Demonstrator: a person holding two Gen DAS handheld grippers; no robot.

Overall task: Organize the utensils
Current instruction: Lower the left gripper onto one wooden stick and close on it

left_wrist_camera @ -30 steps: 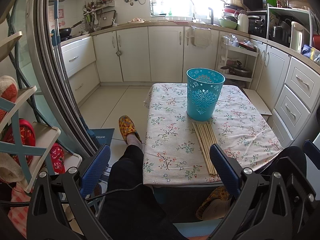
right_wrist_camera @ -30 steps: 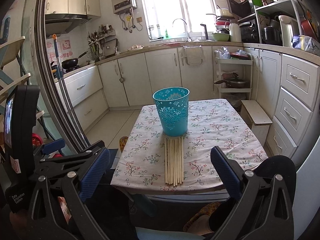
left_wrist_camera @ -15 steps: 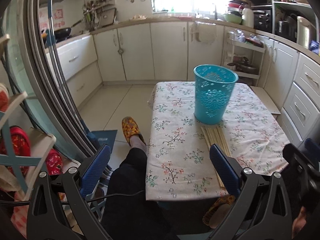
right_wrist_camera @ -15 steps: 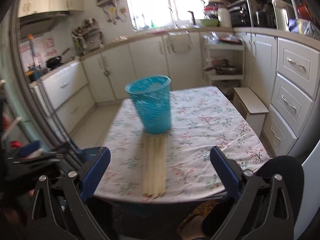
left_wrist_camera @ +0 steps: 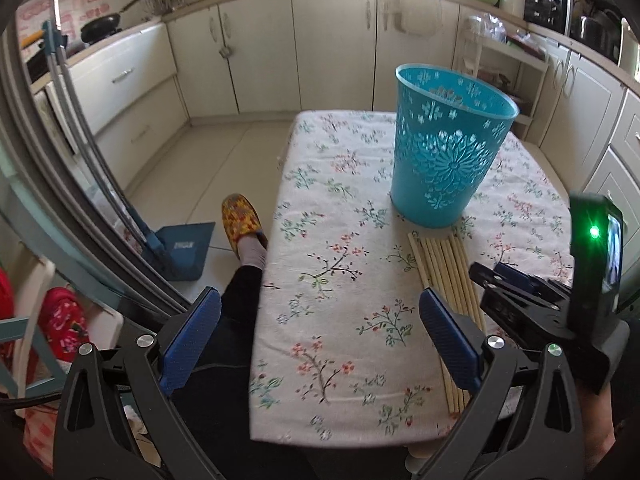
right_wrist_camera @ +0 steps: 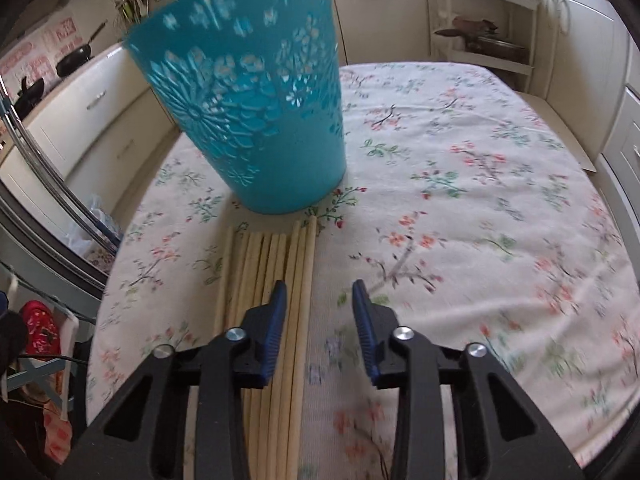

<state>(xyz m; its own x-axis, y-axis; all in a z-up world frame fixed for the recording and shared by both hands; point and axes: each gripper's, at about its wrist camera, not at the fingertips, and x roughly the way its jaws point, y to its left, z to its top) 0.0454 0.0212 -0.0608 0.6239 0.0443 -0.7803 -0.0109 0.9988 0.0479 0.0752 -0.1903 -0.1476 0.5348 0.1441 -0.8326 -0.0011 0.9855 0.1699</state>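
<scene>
So far nothing is sorted: your chopsticks [right_wrist_camera: 276, 280] all lie in a row on the tablecloth [right_wrist_camera: 460, 208], just in front of the blue basket [right_wrist_camera: 248, 100], which looks empty, though its floor is hidden. Your right gripper [right_wrist_camera: 318, 300] is closing over the rightmost sticks without pressing them yet, and your left gripper [left_wrist_camera: 320, 336] hangs released.

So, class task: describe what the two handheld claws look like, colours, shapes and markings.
Both the left claw and the right claw have black angular frames with cut-outs, silver screws and ribbed blue pads. The left view shows a green light on the right unit.
</scene>
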